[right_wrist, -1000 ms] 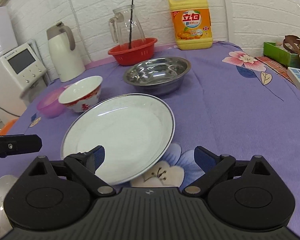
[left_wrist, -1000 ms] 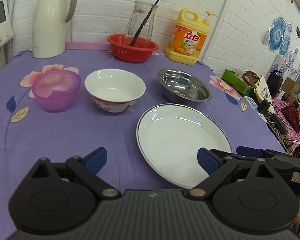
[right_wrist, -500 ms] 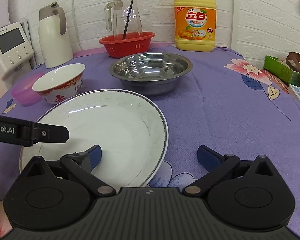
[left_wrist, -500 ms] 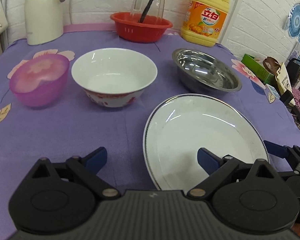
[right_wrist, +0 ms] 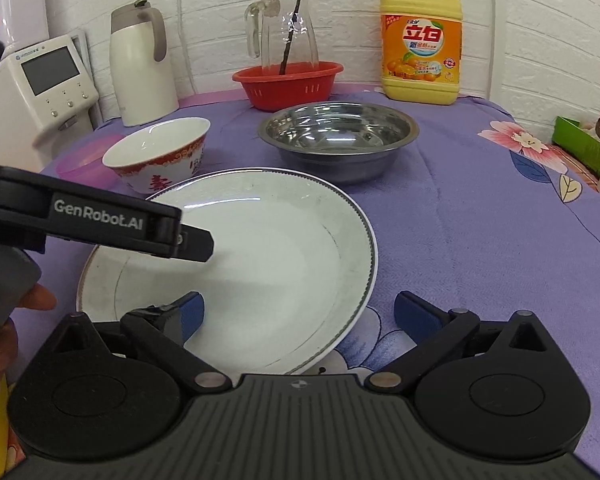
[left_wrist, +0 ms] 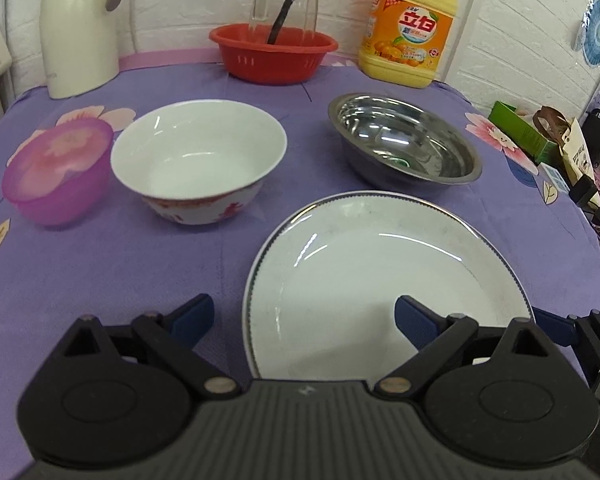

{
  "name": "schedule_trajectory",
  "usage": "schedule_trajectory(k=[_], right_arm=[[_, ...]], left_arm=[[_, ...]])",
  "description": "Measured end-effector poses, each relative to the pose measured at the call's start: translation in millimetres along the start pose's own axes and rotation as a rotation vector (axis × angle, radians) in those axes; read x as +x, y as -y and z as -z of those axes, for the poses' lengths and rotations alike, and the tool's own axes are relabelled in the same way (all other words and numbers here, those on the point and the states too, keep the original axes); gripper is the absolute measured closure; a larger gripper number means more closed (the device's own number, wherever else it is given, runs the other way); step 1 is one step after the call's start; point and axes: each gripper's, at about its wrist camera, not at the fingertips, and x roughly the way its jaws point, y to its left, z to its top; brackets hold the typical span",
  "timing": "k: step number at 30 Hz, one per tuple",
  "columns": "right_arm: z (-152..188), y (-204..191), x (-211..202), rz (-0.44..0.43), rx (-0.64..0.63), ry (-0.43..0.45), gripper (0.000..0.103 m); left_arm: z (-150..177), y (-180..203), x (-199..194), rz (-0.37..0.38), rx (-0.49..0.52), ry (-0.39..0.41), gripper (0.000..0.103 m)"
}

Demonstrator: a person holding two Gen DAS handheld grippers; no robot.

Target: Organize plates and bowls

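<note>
While both grippers, left gripper and right gripper, stand apart over the white plate, only the right view shows the water dispenser at 10 o'clock.

Flowered purple tablecloth, white plate
</note>
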Motion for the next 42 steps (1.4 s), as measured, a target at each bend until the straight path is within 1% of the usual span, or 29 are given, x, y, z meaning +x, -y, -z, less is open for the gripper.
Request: schedule_trajectory(k=[2, 3, 5, 6, 9, 14, 21, 26, 31, 35, 38, 42], right_arm=[[0, -1, 0, -0.002, -0.005, 0.001, 0.000], [0, -1, 0, -0.005, -0.006, 0.000, 0.000], [-1, -3, 1, -0.012, -0.014, -0.002, 0.000], [-1, -6, 1, -0.023, -0.025, -0.004, 0.000], [0, -15, 1, -0.049, -0.055, -0.009, 0.000], [2, -17, -2, -0.034, -0.048, 0.000, 0.000], [2, -17, -5, -0.027, -0.031, 0.005, 0.000], [2, -16, -7, -0.038, -0.018, 0.014, 0.000], [0, -24, -16, -0.063, -0.016, 0.025, 0.000], [-1, -42, -33, -0.075, -0.043, 0.051, 0.000], [2, -60, -50, -0.102, -0.056, 0.059, 0.000], [10, -91, -73, -0.162, -0.070, 0.064, 0.000]], left_arm=[[1, 6, 2, -0.018, 0.033, -0.003, 0.007], [2, 8, 2, -0.014, 0.047, -0.002, 0.007], [4, 13, 1, 0.014, 0.078, -0.003, 0.012], [4, 16, 1, 0.028, 0.093, -0.005, 0.013], [5, 21, 2, 0.013, 0.121, -0.007, 0.013], [3, 18, -2, 0.042, 0.082, -0.009, 0.013], [1, 20, -9, 0.056, 0.081, 0.015, 0.013], [1, 18, -15, 0.061, 0.079, 0.019, 0.013], [4, 10, -38, 0.061, 0.067, 0.047, 0.013], [16, -3, -66, 0.056, 0.050, 0.071, 0.013], [33, -21, -95, 0.051, 0.039, 0.084, 0.013], [63, -48, -133, 0.031, 0.007, 0.100, 0.013]])
